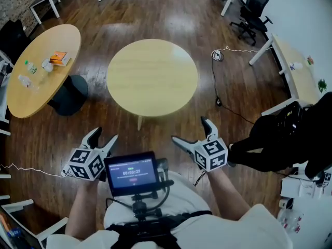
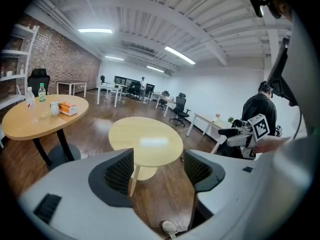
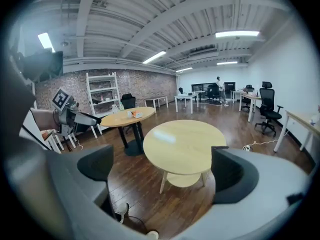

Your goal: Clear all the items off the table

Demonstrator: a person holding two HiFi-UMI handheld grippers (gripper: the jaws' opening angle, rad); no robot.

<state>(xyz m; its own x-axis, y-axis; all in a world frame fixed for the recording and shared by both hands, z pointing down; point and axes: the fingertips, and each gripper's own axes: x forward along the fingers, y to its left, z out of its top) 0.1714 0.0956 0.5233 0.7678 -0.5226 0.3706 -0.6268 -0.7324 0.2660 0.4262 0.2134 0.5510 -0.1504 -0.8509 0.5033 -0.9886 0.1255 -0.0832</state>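
A bare round light-wood table (image 1: 152,77) stands ahead of me with nothing on its top; it also shows as the near table (image 2: 146,140) in the left gripper view and the near table (image 3: 182,143) in the right gripper view. My left gripper (image 1: 105,137) hovers open over the floor short of it, jaws wide apart and empty. My right gripper (image 1: 191,132) is open too, level with the left and holding nothing. A second round table (image 1: 44,69) at the far left carries an orange box (image 1: 59,58), a green-capped bottle (image 1: 31,67), a cup (image 1: 47,65) and a clear bottle (image 1: 26,81).
A black screen (image 1: 131,173) on a chest rig sits between my arms. A cable (image 1: 215,82) with a plug runs across the wood floor right of the near table. A person in black (image 1: 288,134) sits at the right by a long desk (image 1: 293,71). Office chairs (image 1: 252,12) stand behind.
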